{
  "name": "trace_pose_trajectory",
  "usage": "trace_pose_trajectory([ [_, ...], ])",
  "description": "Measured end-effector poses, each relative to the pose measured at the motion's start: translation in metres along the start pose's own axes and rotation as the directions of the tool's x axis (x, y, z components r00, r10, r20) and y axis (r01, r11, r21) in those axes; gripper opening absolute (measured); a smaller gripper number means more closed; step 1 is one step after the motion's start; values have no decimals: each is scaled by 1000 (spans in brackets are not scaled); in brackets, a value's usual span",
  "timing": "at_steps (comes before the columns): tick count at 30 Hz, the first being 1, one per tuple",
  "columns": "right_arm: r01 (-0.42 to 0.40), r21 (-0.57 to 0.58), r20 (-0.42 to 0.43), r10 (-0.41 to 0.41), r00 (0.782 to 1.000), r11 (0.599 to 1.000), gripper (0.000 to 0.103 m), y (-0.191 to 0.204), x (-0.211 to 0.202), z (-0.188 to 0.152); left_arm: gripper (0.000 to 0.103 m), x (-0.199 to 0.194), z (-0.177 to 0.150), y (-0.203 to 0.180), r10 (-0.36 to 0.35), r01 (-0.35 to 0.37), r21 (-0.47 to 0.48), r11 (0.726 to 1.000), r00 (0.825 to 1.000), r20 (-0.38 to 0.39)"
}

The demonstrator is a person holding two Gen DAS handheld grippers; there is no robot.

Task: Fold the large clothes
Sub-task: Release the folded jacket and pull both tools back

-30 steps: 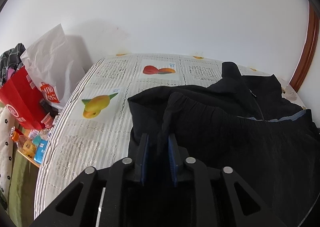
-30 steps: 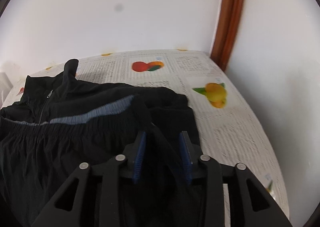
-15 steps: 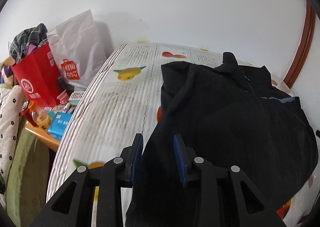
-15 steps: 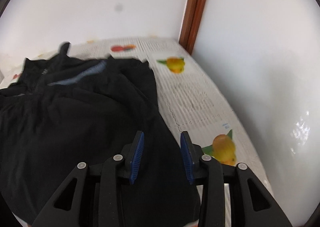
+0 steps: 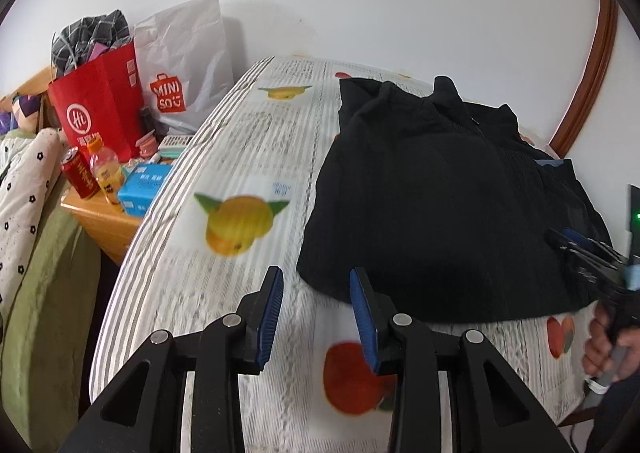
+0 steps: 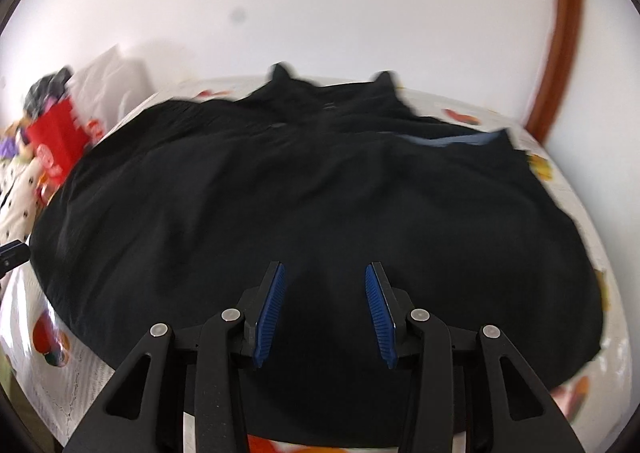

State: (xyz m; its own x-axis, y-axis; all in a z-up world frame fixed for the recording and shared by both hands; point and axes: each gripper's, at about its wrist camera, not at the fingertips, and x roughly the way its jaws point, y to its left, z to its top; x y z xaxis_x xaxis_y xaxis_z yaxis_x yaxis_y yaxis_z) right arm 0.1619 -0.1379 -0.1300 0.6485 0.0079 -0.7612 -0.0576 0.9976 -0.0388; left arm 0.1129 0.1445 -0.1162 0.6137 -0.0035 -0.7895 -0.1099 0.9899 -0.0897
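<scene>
Over on the left, a red paper bag (image 5: 102,101) and a white shopping bag (image 5: 188,65) stand beside the bed. Left gripper (image 5: 316,309) hovers over the fruit-print bedsheet (image 5: 240,157), jaws opening, nothing between them. The black garment (image 5: 436,193) lies spread across the sheet. Right gripper (image 6: 325,309) hangs above the garment's near hem, jaws moderately apart, blue pads (image 6: 270,317) clear of cloth.
</scene>
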Motion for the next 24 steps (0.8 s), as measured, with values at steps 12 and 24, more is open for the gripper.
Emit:
trace_pose_trajectory([
  [12,80,-5,-61,-81,995,997,41,3,27,-5,37,2,-21,4,-127,127,-65,990,992,7],
  [24,54,-21,-38,-55,998,998,41,4,-18,-42,37,23,-17,-11,-143,142,-50,989,989,-29],
])
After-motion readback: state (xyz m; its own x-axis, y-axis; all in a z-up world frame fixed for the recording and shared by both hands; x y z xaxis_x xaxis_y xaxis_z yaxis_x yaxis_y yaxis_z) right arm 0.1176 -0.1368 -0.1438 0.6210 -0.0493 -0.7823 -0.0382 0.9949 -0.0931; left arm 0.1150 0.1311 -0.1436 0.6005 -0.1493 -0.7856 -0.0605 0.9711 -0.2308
